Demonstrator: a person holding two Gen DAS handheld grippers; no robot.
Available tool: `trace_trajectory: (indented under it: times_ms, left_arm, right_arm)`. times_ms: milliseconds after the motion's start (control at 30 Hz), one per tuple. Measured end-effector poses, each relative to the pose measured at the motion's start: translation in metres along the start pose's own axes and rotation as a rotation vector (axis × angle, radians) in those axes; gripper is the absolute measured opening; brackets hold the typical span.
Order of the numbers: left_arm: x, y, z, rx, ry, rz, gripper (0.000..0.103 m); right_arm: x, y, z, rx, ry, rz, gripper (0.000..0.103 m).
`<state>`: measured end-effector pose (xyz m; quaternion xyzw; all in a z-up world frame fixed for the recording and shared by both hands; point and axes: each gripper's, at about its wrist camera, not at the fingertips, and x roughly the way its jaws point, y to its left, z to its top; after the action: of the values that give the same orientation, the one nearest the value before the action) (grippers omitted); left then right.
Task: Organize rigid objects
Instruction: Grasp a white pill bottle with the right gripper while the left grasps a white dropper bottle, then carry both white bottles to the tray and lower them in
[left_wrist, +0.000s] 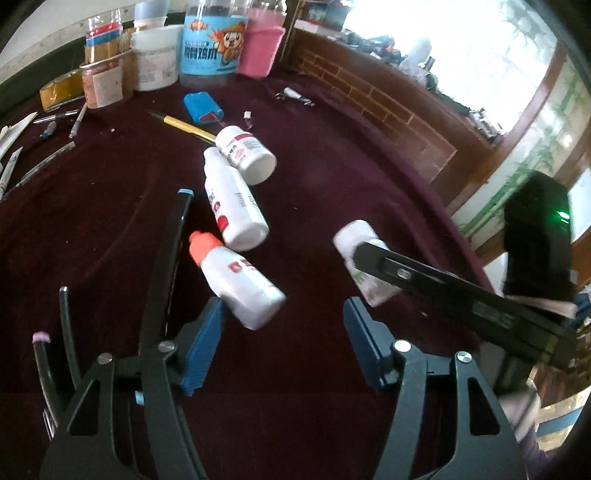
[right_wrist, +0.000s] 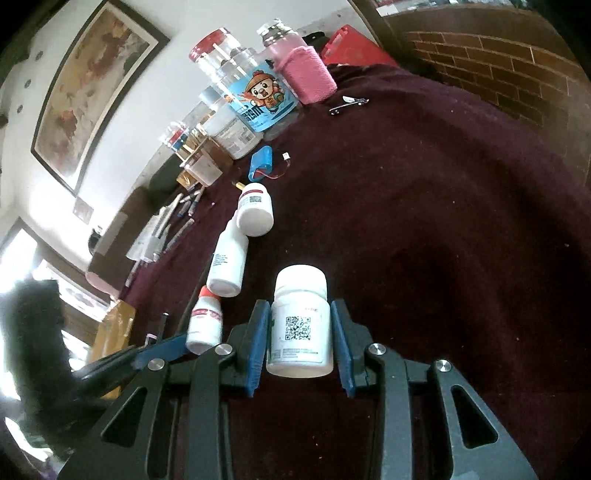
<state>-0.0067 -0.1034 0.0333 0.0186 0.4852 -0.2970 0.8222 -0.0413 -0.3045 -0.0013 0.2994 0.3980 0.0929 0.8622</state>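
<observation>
The left gripper reaches low over the dark red tablecloth, its blue pads spread wide apart and gripping nothing. The left blue pad sits just beside the base of the orange-capped bottle, which lies on its side with the cap pointing away; whether pad and bottle touch cannot be told. A black cable runs along the cloth to the left of that bottle.

Beyond it, a tall white bottle lies on its side, and a wider white pill bottle lies at its far end, the two touching. A yellow pen and a blue battery pack lie farther back, ahead of a row of containers: a large blue-labelled jar and a pink bottle among them.

To the right, the right gripper comes in from the side at a slant, seen in the left wrist view as a long black arm. It is clenched on a white QR-code bottle, both blue pads pressed against the bottle's sides. In the right wrist view the bottle's cap points away along the fingers, and the bottle is to the right of the orange-capped one, apart from the other three. Whether it rests on the cloth or is held just above it cannot be told.
</observation>
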Motion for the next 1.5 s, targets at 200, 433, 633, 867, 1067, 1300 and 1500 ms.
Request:
trace_trajectory:
  times_ms: [200,433,633,867,1067,1300,1500]
  left_arm:
    - [0.019,0.007,0.011,-0.043,0.017,0.048,0.064]
    - [0.027,0.008,0.023,-0.059,-0.004,0.109,0.026]
    - [0.017,0.01,0.013,0.005,-0.013,0.149,0.024]
    - [-0.045,0.014,-0.013,-0.022,-0.119,0.035,0.024]
    - [-0.108,0.047,-0.042,-0.083,-0.207,-0.014,0.024]
    - [-0.21,0.132,-0.085,-0.203,-0.357,0.06,0.024]
    - [-0.253,0.234,-0.116,-0.357,-0.382,0.227,0.025]
  right_arm:
    - [0.0,-0.007,0.001,0.04,0.007,0.047,0.03]
    - [0.0,-0.005,0.0,0.026,0.006,0.037,0.03]
    - [0.001,-0.004,0.0,0.018,0.005,0.031,0.03]
    - [0.002,0.004,-0.001,-0.025,0.0,-0.017,0.03]
    - [0.006,0.039,-0.01,-0.184,0.022,-0.186,0.029]
    - [-0.006,0.084,-0.016,-0.178,0.058,-0.069,0.029]
    - [0.015,0.164,-0.025,-0.256,0.141,0.062,0.029]
